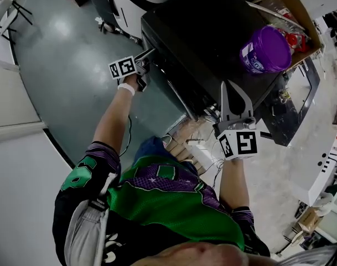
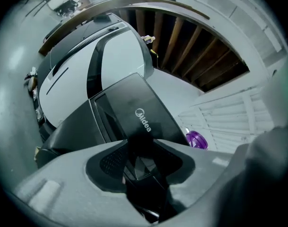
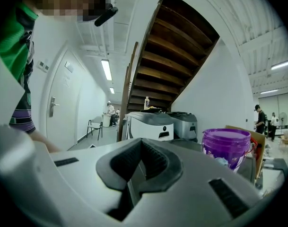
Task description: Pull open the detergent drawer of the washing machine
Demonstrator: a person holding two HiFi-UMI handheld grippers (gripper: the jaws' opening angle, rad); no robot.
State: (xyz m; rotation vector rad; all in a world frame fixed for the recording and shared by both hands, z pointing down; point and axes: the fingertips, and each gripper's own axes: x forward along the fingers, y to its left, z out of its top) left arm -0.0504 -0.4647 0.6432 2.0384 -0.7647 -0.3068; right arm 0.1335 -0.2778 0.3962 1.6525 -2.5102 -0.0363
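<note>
Two grippers are in use. Left gripper (image 2: 141, 162): released, with its jaws apart. One end of a dark panel sits in the gap, and no pad visibly presses on it. Right gripper (image 1: 233, 96): jaws together on nothing, held just before the front edge of the washing machine (image 1: 212, 32) and apart from the left gripper.

Location: the detergent drawer (image 2: 144, 112) is judged to be the black panel bearing the logo, at the machine's upper front corner on the person's left. It appears flush and not yet drawn out.

Handling: expect a light, rigid plastic tray on a straight slide, somewhat stiff at first. The glossy face is likely slippery, so take hold at its edge lip or recess, not on the flat front. Pull straight and level, since twisting may bind it.

Clearance: open floor (image 1: 63, 43) lies left of the machine. The pull line runs back toward the person's body, which stands close. The purple tub (image 1: 266, 50) on top sits well apart.
</note>
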